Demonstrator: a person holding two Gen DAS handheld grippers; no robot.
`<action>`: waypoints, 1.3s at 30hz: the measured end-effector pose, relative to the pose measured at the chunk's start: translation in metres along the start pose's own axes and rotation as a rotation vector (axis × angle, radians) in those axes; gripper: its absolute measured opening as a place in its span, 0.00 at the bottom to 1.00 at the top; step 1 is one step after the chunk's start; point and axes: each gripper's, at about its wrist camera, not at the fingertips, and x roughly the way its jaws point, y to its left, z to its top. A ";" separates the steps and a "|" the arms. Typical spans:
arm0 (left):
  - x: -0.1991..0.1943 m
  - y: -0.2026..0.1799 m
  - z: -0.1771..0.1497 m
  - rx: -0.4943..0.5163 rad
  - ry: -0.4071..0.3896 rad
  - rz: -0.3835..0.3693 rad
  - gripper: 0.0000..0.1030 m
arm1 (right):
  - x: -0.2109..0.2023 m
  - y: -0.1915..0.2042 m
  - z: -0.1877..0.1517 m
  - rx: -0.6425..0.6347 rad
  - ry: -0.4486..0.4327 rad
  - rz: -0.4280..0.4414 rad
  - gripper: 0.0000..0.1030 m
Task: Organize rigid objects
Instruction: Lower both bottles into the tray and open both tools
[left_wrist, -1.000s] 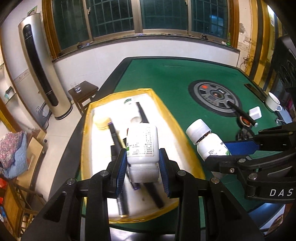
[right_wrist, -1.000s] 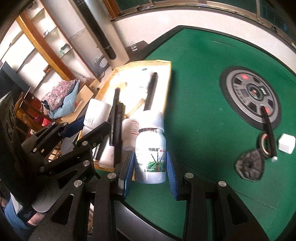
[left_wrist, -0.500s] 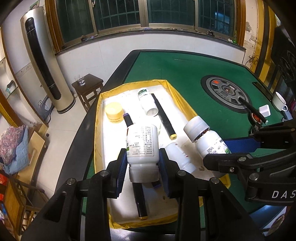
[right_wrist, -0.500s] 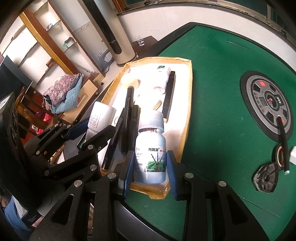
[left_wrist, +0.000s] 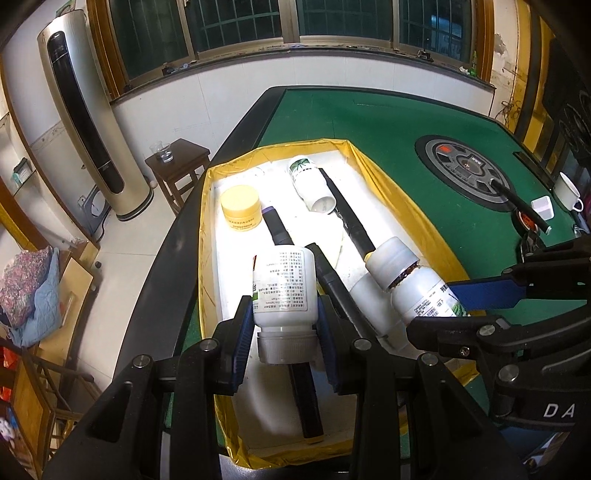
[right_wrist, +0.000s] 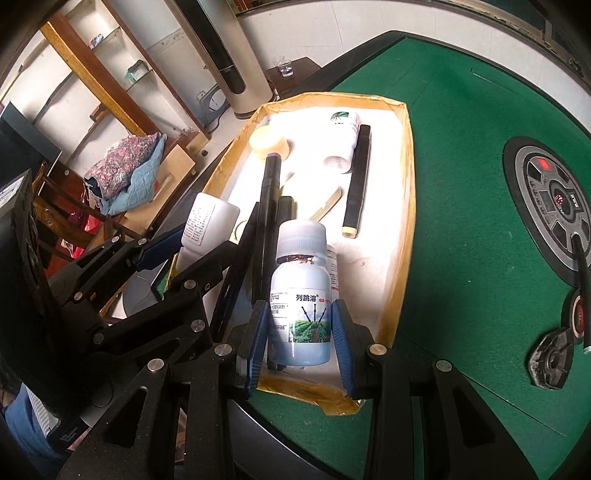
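A white plastic bottle with small black print (left_wrist: 283, 282) is clamped between the blue pads of the left gripper (left_wrist: 284, 325), cap toward the camera, above the near half of the gold-rimmed white tray (left_wrist: 373, 173). The print is too small to be read. A white bottle with a green plant picture and the characters 列跳溶 on its label (right_wrist: 301, 310) is gripped at its base by the right gripper (right_wrist: 300, 332), cap pointing away, over the tray's near right corner. Inside the tray a round yellow jar (left_wrist: 241, 207) lies at the far left, its wording too blurred to be made out; a second white bottle (left_wrist: 310, 182) and long black cylinders (left_wrist: 349, 218) are laid beside it. "DA" is printed on the right gripper's body in the left view.
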 end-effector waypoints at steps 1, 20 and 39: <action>0.001 0.000 0.000 0.001 0.002 0.000 0.30 | 0.001 0.000 0.000 -0.001 0.003 -0.001 0.30; 0.018 0.002 0.003 -0.005 0.030 -0.007 0.30 | 0.006 0.003 0.000 -0.009 0.019 -0.017 0.30; 0.029 0.010 0.003 -0.036 0.073 0.000 0.31 | 0.004 0.005 0.004 -0.013 0.006 -0.076 0.30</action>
